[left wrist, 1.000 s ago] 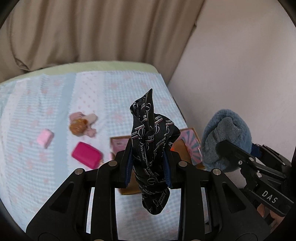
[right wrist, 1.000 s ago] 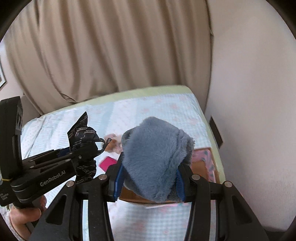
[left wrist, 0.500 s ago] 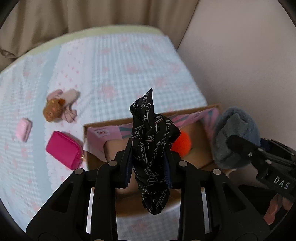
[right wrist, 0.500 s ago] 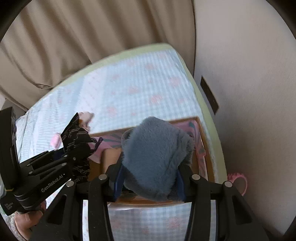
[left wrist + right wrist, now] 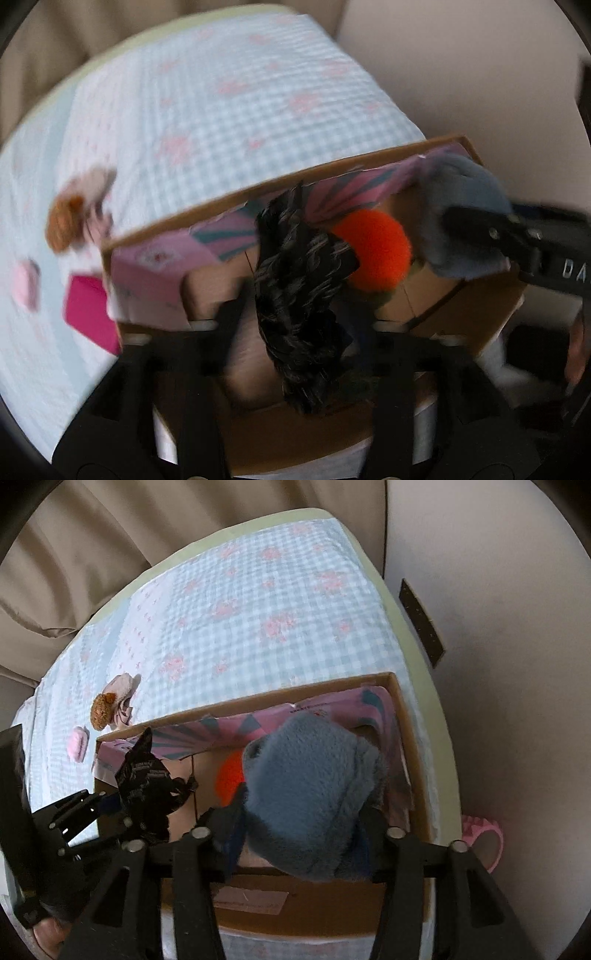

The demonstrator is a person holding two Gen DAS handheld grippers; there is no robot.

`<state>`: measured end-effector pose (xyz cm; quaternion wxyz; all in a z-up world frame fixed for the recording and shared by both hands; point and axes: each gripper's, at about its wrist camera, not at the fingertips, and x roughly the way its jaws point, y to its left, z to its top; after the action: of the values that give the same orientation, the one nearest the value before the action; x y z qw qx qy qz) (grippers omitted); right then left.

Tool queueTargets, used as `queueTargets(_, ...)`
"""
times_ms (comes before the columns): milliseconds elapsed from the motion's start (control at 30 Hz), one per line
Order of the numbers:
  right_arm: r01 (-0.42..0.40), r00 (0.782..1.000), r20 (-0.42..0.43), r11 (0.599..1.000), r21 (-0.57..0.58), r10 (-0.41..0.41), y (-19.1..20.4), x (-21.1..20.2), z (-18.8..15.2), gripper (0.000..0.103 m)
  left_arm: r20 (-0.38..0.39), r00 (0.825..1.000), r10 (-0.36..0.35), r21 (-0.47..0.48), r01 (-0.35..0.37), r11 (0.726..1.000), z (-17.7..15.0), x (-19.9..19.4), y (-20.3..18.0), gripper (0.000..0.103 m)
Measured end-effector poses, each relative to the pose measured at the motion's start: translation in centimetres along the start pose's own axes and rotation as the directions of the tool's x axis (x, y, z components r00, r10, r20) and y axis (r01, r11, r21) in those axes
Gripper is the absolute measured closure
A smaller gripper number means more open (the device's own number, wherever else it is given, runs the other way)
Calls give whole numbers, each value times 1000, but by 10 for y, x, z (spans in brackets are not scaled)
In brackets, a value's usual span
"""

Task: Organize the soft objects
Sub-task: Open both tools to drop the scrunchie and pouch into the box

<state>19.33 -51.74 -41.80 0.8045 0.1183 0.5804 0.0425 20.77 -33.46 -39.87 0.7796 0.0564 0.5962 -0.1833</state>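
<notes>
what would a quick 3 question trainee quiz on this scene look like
1. True or false: the orange pompom lies inside the box.
2. Which gripper has the grey plush between its fingers? A) left B) right
3. Fill in: the pink pouch lies ____ the box.

Key: 1 true; 2 B, the right gripper, while the left gripper has the black scarf between its opening jaws; 3 outside, on the checked sheet.
</notes>
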Motion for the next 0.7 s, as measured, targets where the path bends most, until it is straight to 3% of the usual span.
queueTargets(33,-8,1000,4,1000,-2,8,0,0,2,39,9,1000,17,50,-17,999,1,-3,-7,1)
queueTargets(67,-13,1000,12,1000,-6,14,0,-1,3,13,13,999,35,75,-36,997,2,-4,-11,0)
queueTargets(100,-16,1000,14,1000,-10,16,1,-1,5,0,28,998,62,105,-64,992,2,-7,-15,0)
queueTargets(300,-59,998,-13,998,11,60,-5,0,5,0,7,1000,31,115,-31,993,-7,-10,-17,0)
queueTargets(700,-19,999,38,1000,-9,19,5,-35,-8,0,24,1000,-7,44,6,999,-18,-39,-5,0)
